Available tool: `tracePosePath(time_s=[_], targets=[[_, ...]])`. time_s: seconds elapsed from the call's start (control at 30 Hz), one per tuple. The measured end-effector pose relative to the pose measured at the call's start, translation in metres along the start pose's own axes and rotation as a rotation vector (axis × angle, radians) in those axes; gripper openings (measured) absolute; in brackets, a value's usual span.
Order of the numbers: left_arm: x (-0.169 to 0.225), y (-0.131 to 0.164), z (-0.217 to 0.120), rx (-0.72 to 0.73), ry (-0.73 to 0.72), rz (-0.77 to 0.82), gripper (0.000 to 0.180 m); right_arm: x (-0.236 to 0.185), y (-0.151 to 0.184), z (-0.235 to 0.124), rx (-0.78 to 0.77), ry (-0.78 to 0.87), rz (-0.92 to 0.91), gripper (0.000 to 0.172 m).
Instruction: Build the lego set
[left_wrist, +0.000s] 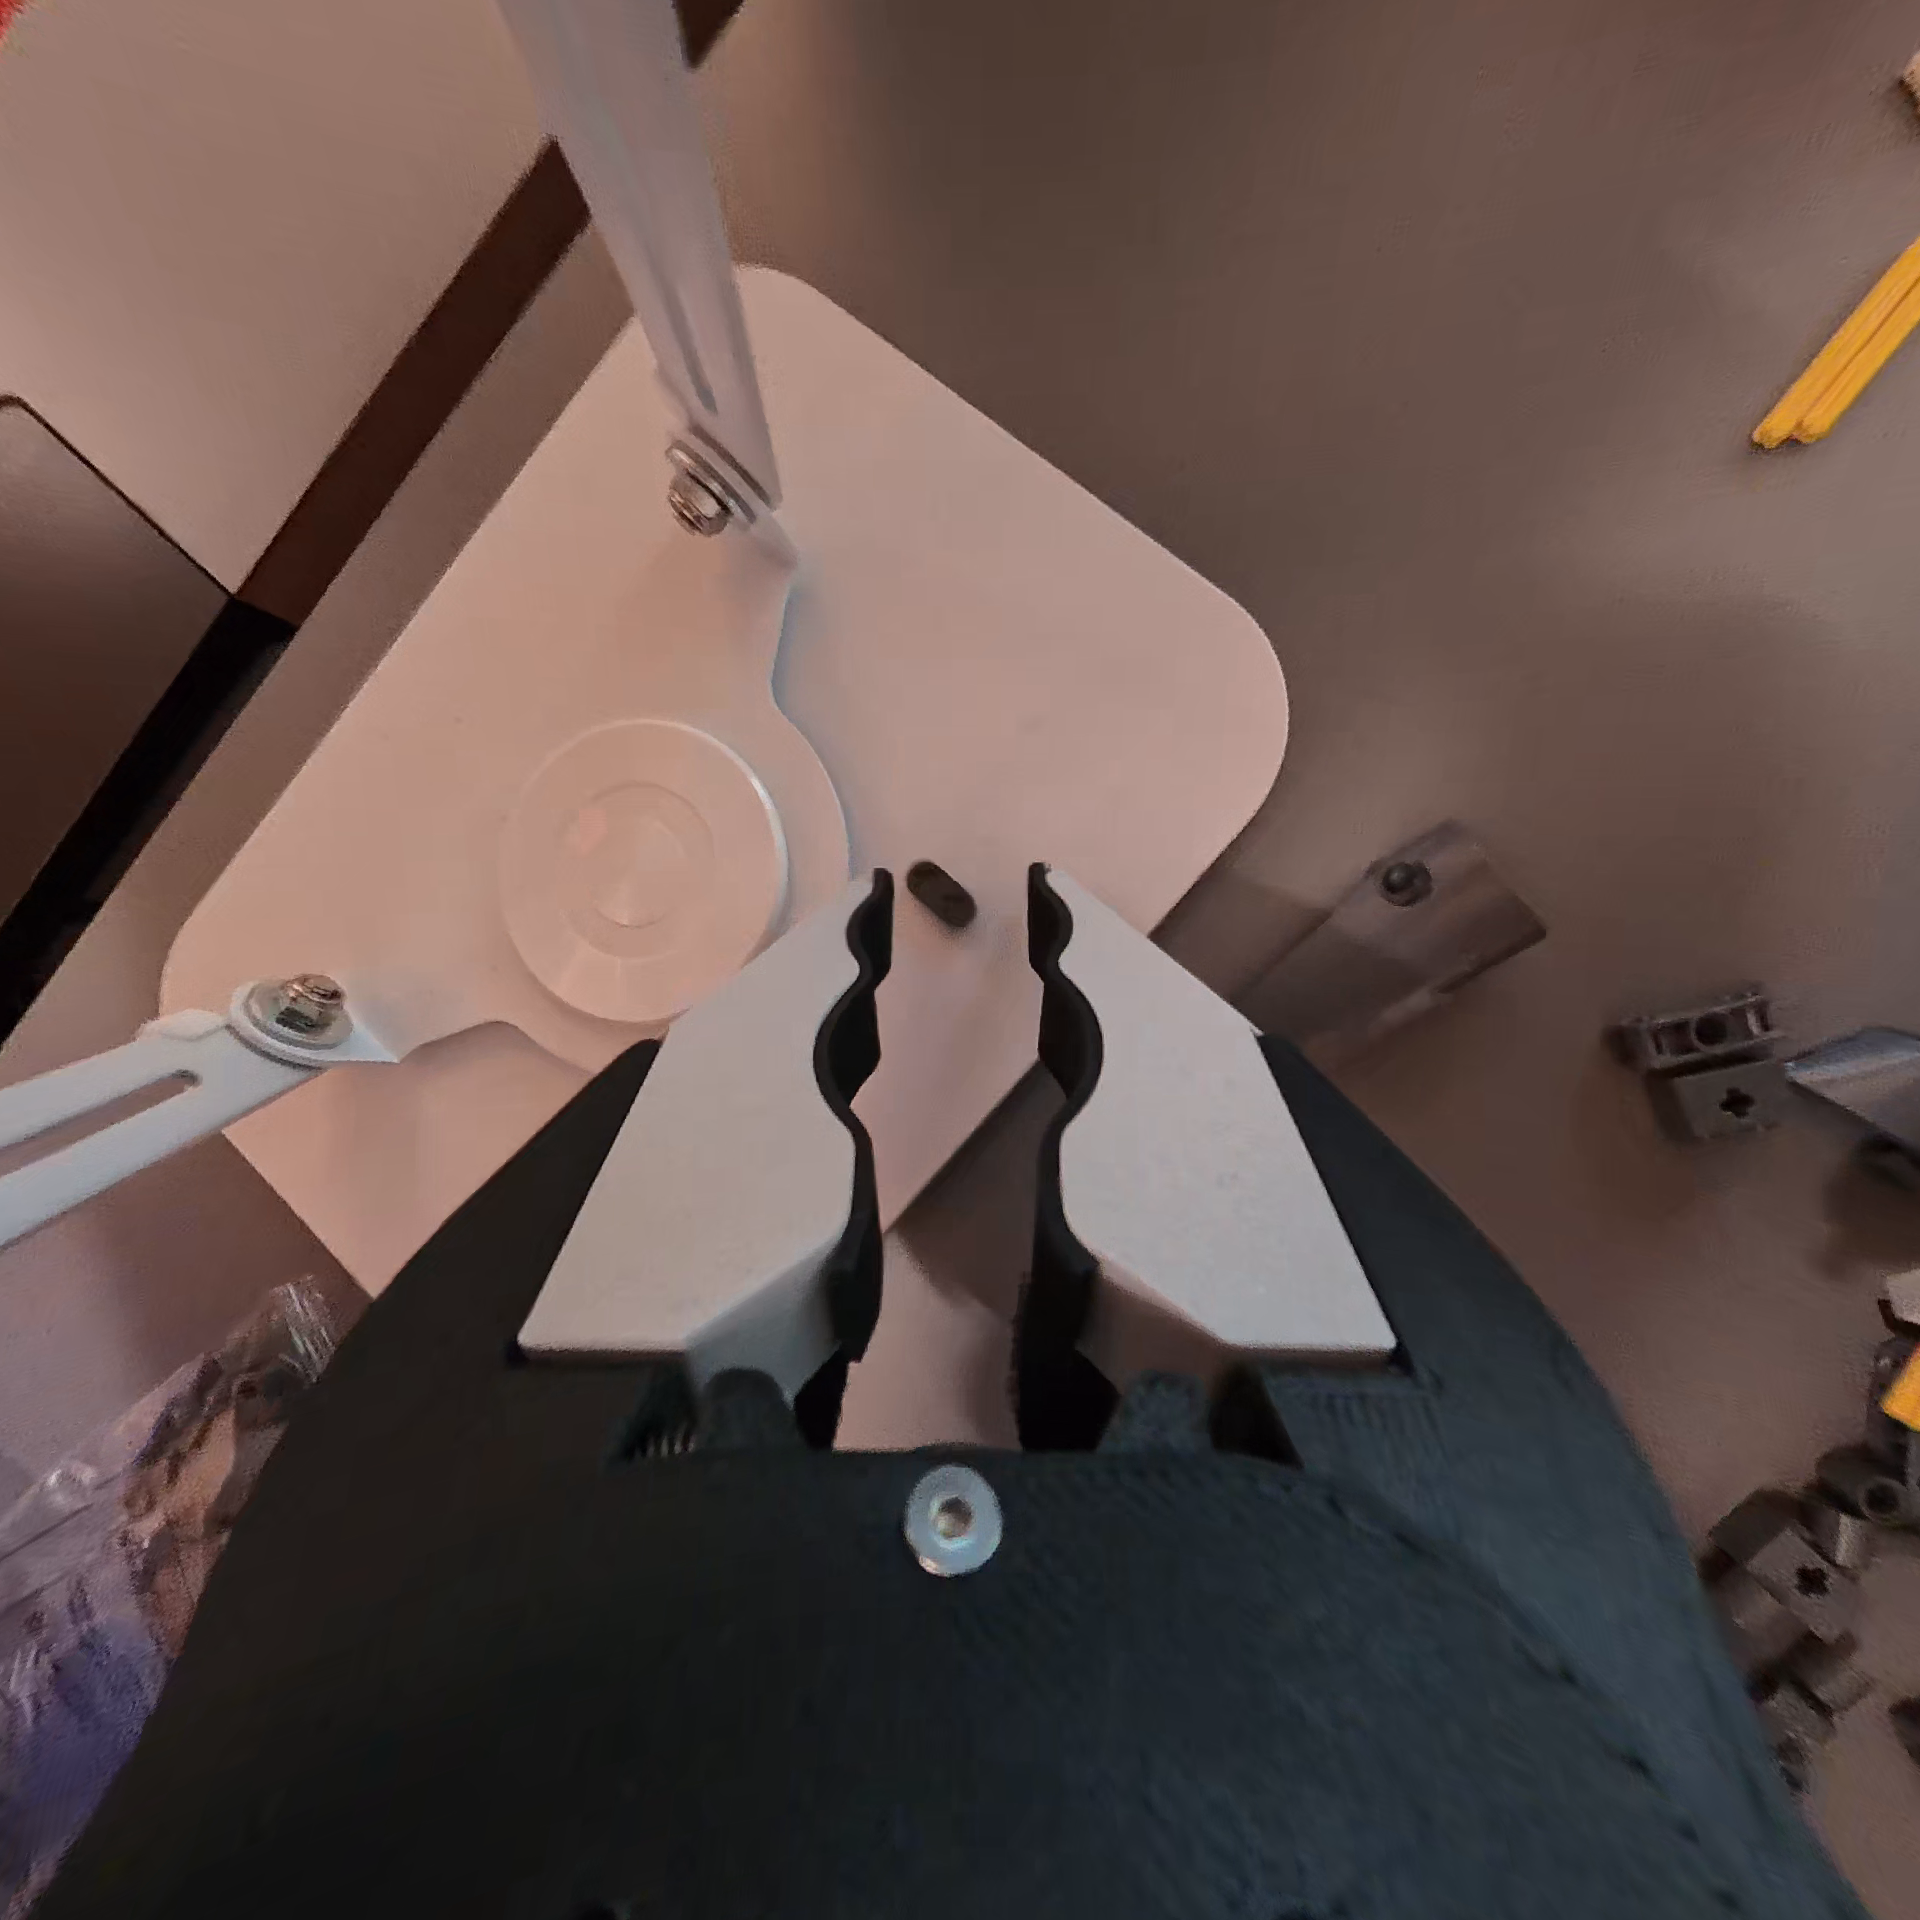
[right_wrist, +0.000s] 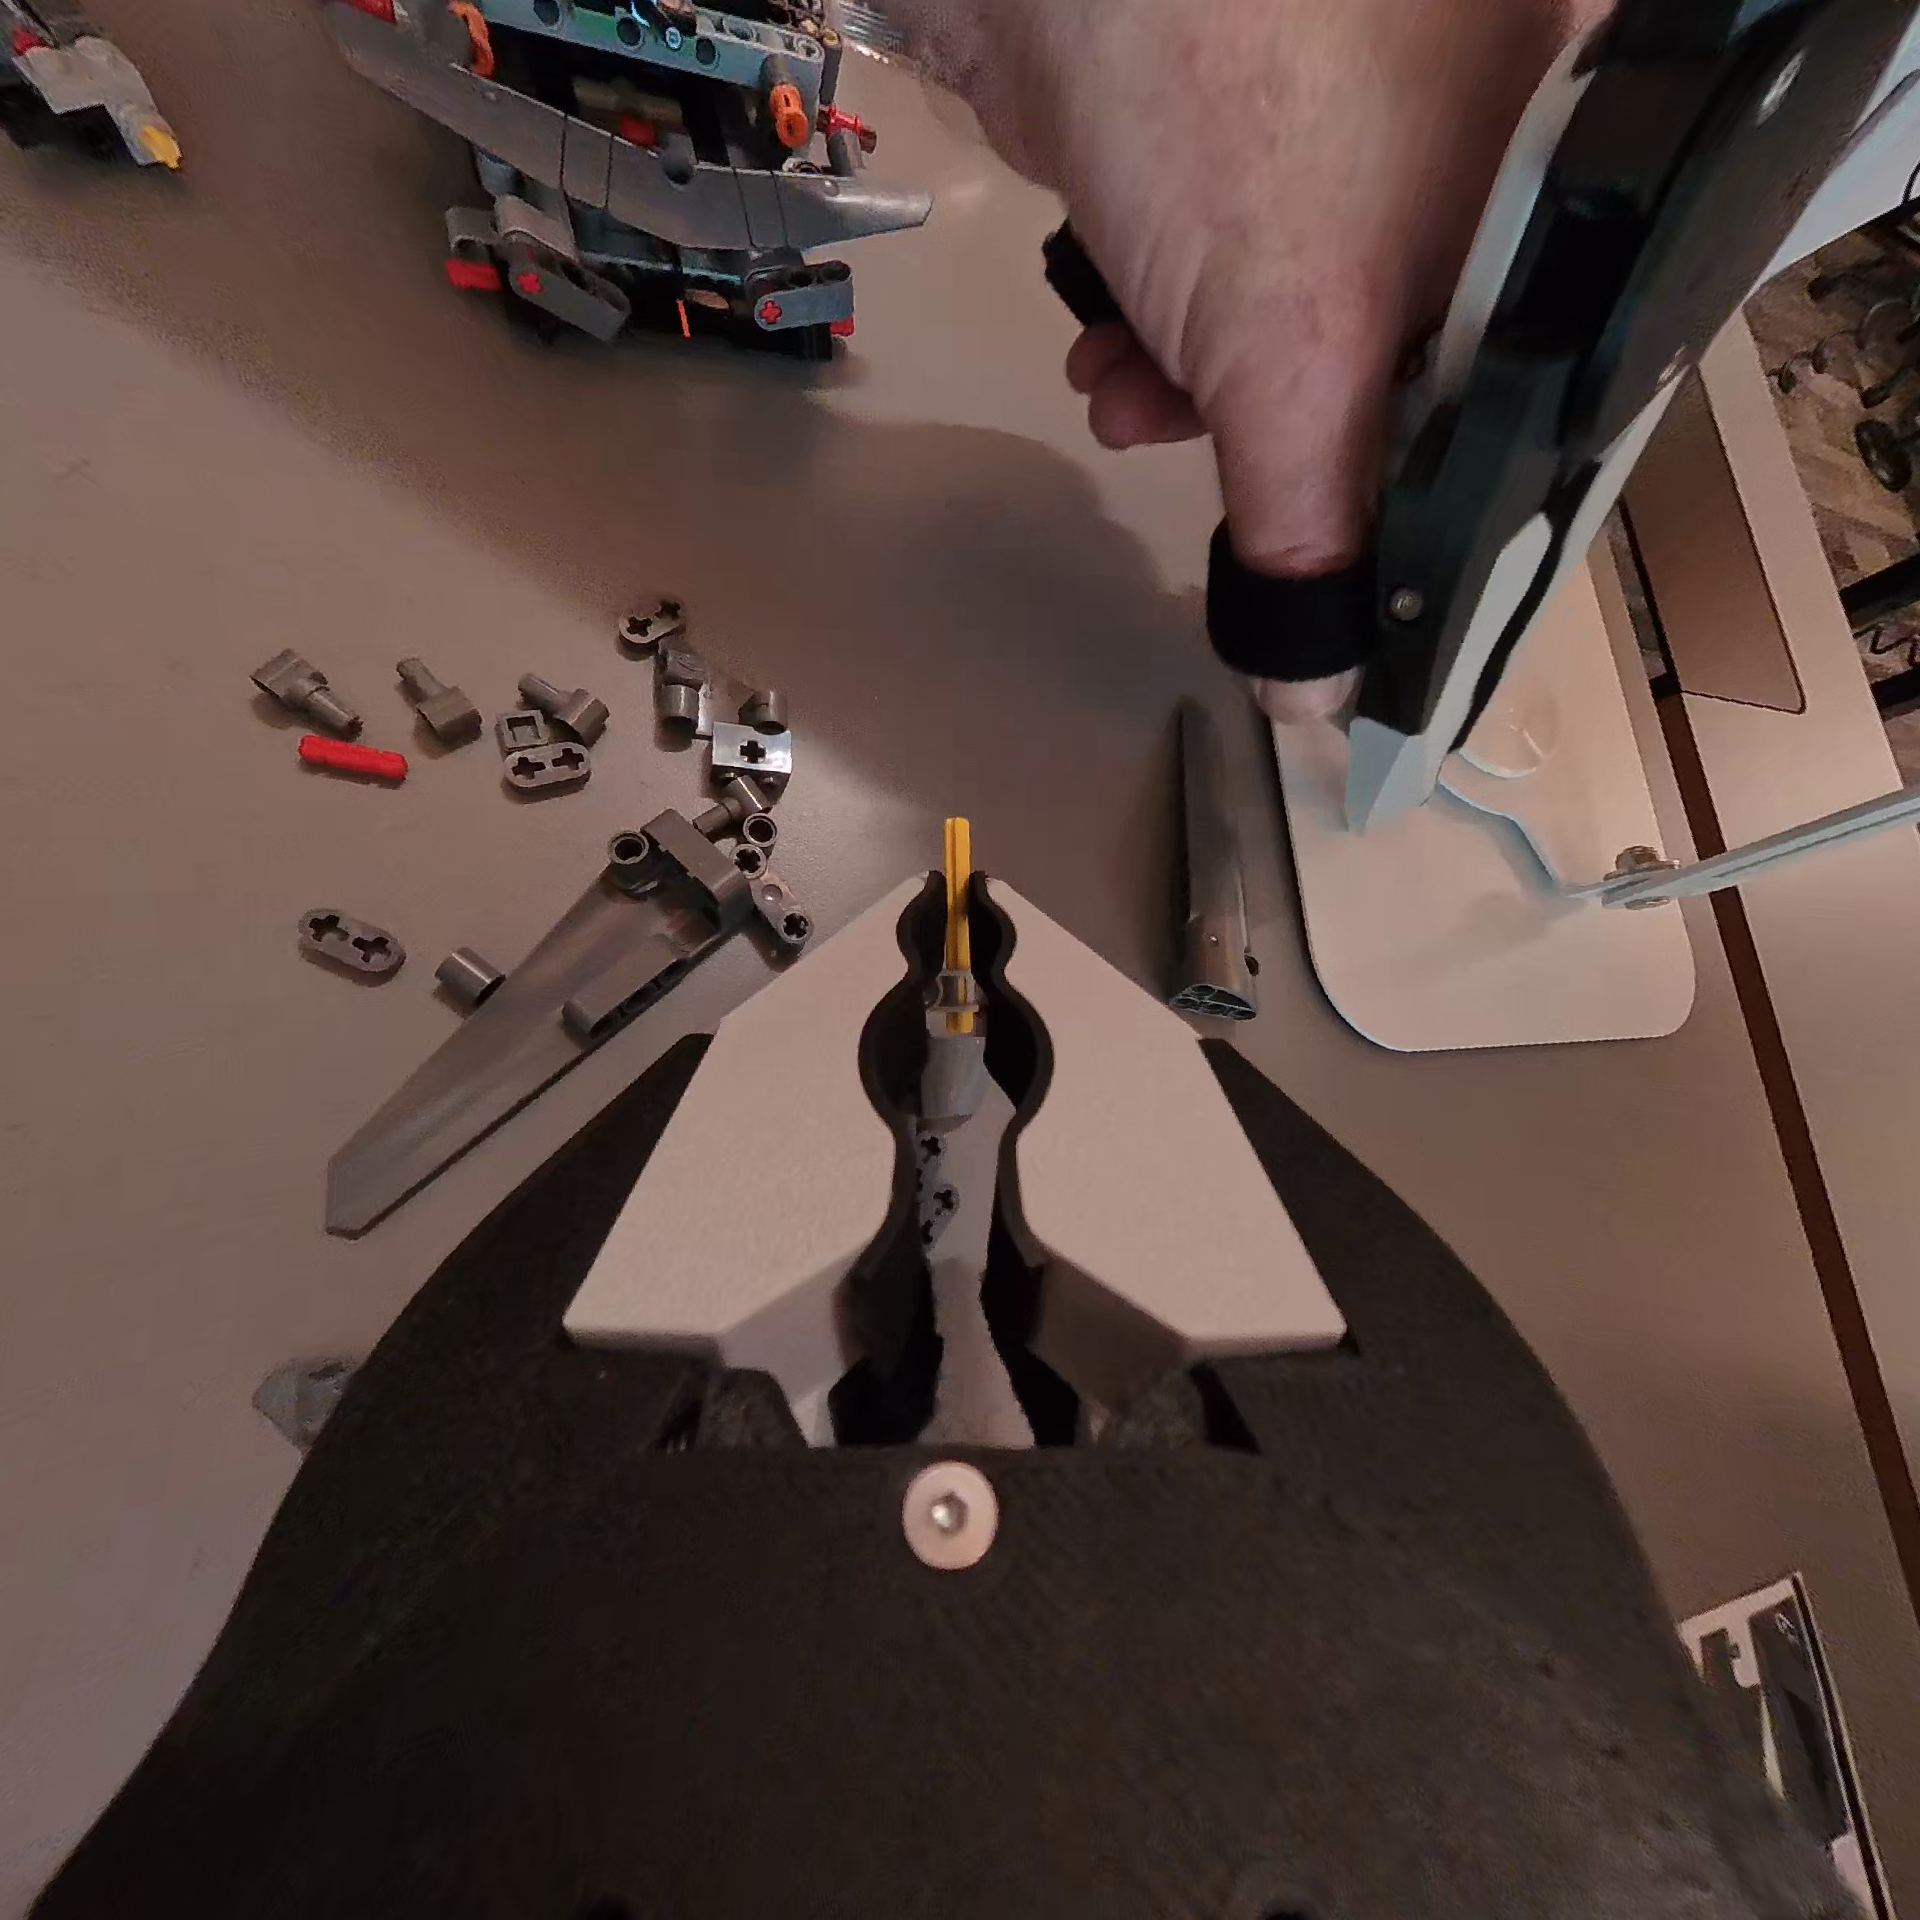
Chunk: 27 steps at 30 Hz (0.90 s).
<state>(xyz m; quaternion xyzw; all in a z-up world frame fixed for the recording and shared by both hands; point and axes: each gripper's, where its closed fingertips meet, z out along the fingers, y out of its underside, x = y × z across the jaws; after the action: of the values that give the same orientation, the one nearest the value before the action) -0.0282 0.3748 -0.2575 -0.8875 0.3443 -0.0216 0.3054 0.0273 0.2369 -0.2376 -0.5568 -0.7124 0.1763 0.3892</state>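
Yellow axle sits pinched between the tips of my right tongs, its free end poking out past them; a grey connector piece is fitted on its near end and lies back in the hollow between the black pads, which press on the axle from both sides. Below and to the left of those tongs, on the brown table, lies a long grey pointed panel with a scatter of small grey connectors and one red pin beyond it. To the right lies a slim grey tapered panel, just beside the white base plate of a stand. Farther off stands a half-built grey brick model.

My left tongs hang released over that same white base plate, pads apart with nothing between them. A small dark oblong piece lies on the plate just past the tips, touching neither pad. A raised white disc sits to the left of it, and two white slotted arms are bolted to the plate. A yellow rod lies well off to the right.
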Motion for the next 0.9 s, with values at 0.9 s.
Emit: tracePosePath(time_s=[0.9], targets=[[-0.001, 0.009, -0.012, -0.009, -0.065, 0.145, 0.022, 0.002, -0.006, -0.008, 0.02, 0.006, -0.009, 0.001]])
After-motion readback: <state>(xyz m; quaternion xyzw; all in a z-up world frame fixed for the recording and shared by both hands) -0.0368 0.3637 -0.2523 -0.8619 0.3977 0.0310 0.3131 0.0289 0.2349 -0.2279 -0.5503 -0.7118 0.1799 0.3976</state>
